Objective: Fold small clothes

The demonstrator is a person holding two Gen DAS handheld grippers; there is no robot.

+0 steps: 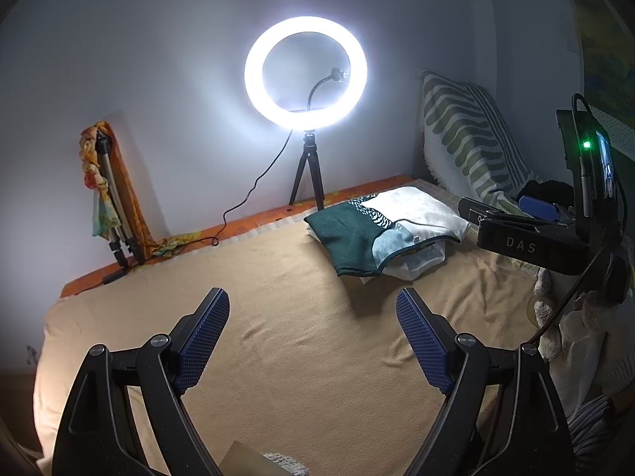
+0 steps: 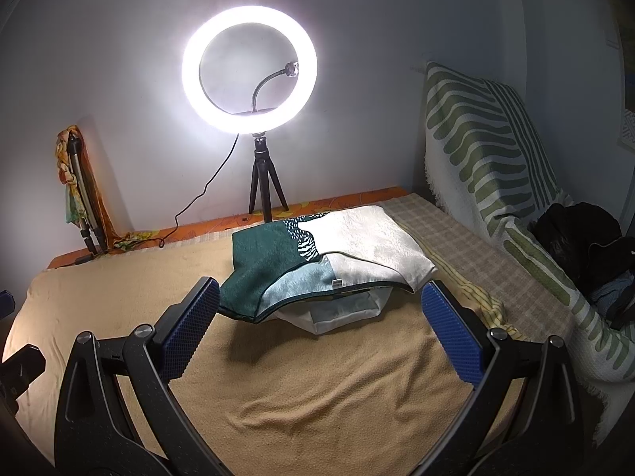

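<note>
A folded green, teal and white patterned cloth (image 1: 381,230) lies on top of a white folded piece (image 1: 412,263) on the tan blanket (image 1: 309,341), far right of the bed. In the right wrist view the same stack (image 2: 329,261) sits just beyond my fingers. My left gripper (image 1: 313,329) is open and empty, hovering over bare blanket short of the stack. My right gripper (image 2: 321,317) is open and empty, its fingertips level with the near edge of the stack. The right gripper's body (image 1: 535,238) shows at the right of the left wrist view.
A lit ring light (image 1: 305,73) on a small tripod stands at the far edge by the wall, its cable (image 1: 254,194) trailing left. A folded tripod wrapped in orange cloth (image 1: 111,198) leans at the back left. A green-striped throw (image 2: 496,166) and dark clothes (image 2: 583,238) lie at right.
</note>
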